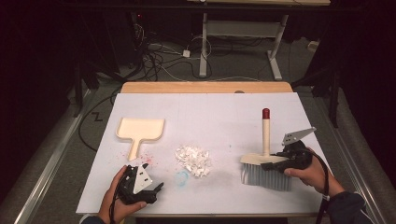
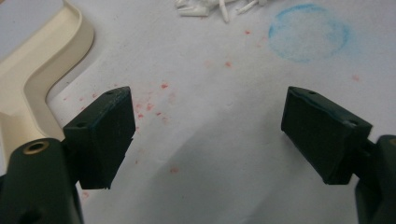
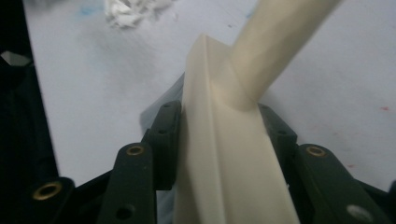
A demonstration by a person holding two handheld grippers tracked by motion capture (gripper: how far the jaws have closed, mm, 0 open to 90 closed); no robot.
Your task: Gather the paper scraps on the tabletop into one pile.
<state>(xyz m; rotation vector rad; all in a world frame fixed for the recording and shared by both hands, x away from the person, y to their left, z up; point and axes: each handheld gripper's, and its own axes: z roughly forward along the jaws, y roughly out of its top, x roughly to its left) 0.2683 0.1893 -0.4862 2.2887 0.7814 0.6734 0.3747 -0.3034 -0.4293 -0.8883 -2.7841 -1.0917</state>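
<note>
A brush [image 1: 266, 135] with a cream head, grey bristles and a red-tipped handle rests bristles-down at the table's right. My right gripper [image 1: 276, 163] is shut on its head; in the right gripper view the pads lie against both sides of the cream block [image 3: 229, 168], and the handle rises beyond them. A pile of white paper scraps [image 1: 193, 160] lies mid-table. At the left lies a cream dustpan [image 1: 140, 128]. Near the front edge my left gripper [image 1: 145, 176] stands open over bare paper, with nothing between its fingertips [image 2: 208, 126] and the dustpan's handle [image 2: 28, 70] just to its left.
White paper [image 1: 210, 112] covers the wooden table. A blue chalk ring [image 2: 308, 32] and red specks [image 2: 149, 105] mark the paper between my left gripper and the scraps [image 2: 219, 5]. Beyond the table's far edge are cables and desk legs [image 1: 203, 46] on the floor.
</note>
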